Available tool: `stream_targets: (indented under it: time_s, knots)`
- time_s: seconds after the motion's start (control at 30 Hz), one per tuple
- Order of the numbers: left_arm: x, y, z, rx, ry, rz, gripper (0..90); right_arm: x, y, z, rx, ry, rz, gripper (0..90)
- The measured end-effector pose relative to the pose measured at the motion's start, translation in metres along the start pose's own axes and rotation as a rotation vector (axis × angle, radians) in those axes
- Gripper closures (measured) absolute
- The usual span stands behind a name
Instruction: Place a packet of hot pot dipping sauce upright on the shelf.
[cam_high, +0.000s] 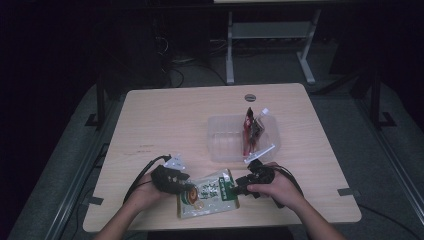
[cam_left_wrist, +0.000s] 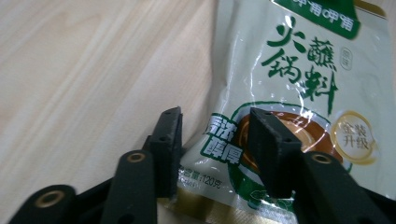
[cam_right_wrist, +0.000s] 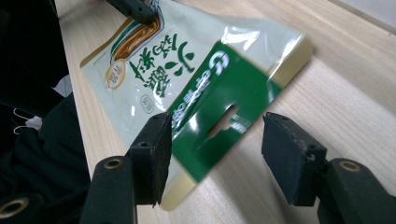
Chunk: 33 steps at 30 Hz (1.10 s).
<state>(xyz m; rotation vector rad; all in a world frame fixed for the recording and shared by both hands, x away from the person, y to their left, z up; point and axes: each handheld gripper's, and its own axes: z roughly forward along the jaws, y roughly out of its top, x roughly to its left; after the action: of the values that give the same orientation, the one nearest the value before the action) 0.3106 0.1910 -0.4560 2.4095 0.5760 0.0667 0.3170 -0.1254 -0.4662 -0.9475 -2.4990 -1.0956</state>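
A flat white-and-green sauce pouch (cam_high: 207, 194) with green lettering lies on the wooden table (cam_high: 165, 115) near its front edge. My left gripper (cam_high: 185, 186) is at the pouch's left end. In the left gripper view the pouch (cam_left_wrist: 299, 93) has its bottom edge between the parted jaws of that gripper (cam_left_wrist: 215, 122), and the pads do not press on it. My right gripper (cam_high: 239, 186) is at the other end. Its jaws (cam_right_wrist: 219, 128) stand apart on either side of the green header with the hang hole on the pouch (cam_right_wrist: 187, 79), with a gap at the right pad.
A clear plastic container (cam_high: 222, 145) stands behind the pouch, right of centre, with a red packet (cam_high: 248, 127) and other small packets upright in it. A round grey grommet (cam_high: 250, 97) sits near the table's far edge. Both forearms come in from the front edge.
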Motion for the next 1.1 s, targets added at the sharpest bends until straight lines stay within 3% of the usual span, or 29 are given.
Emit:
stream_targets:
  time_s: [0.17,0.27,0.37,0.47,0.7,0.87,1.1]
  knots:
    - [-0.007,0.000,0.003,-0.013,-0.043,0.009,82.3,0.001,0.000,-0.001,0.005,-0.017,-0.011,42.2]
    - [-0.008,0.000,0.000,-0.028,-0.055,0.035,89.2,0.000,0.000,-0.004,-0.009,-0.019,-0.010,42.2]
    - [-0.011,-0.001,-0.006,-0.050,-0.045,0.087,90.0,-0.001,0.001,-0.007,-0.031,-0.017,-0.009,40.5]
    - [-0.013,-0.001,-0.013,-0.102,-0.050,0.101,90.0,-0.003,0.003,-0.008,-0.055,0.006,-0.011,39.6]
    - [-0.023,0.004,-0.023,-0.152,-0.048,0.165,90.0,-0.006,0.010,-0.006,-0.086,0.042,-0.019,37.1]
    - [-0.028,0.006,-0.028,-0.177,-0.056,0.179,90.0,-0.007,0.022,0.004,-0.085,0.086,-0.045,34.5]
    - [-0.032,0.007,-0.036,-0.212,-0.063,0.189,90.0,-0.012,0.018,0.009,-0.083,0.119,-0.039,35.4]
